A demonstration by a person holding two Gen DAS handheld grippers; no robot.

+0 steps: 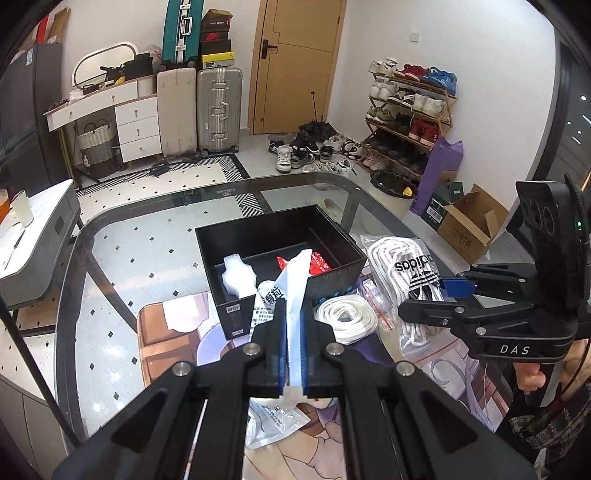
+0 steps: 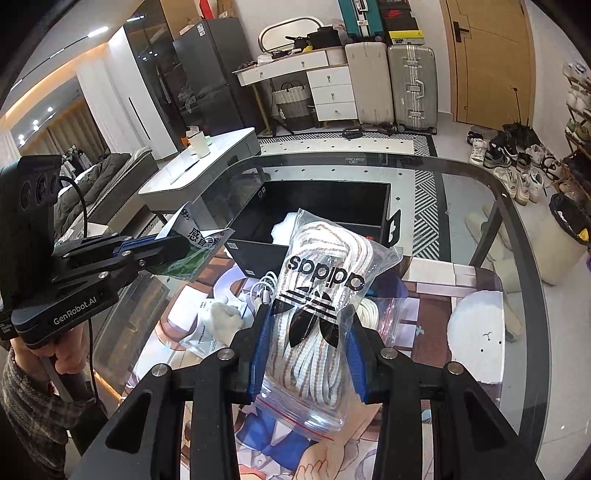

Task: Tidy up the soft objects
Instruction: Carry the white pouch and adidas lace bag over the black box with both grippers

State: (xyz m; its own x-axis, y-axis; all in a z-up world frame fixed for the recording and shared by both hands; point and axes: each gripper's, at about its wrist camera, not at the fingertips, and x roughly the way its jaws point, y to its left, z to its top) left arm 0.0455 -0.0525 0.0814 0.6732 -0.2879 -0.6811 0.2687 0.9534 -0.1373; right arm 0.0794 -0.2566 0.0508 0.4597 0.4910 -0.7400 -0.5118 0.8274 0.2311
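now both loaded: left hand-held gripper (image 1: pixel 294 328) clamps flat sachet (image 1: pixel 295 291), long axis pointing ahead into black box (image 1: pixel 334 275); right hand-held gripper (image 2: pixel 306 343) grips bagged laces (image 2: pixel 317 295), box beyond, left nearer.

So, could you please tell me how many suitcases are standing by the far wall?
3: a beige suitcase and a silver suitcase upright beside the door, and a teal suitcase above them. Others may be hidden.

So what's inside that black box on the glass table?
The black box holds a white foam piece in its near compartment, with a red packet beside it. The held white pouch covers part of the packet, and the back compartment looks dark and bare.
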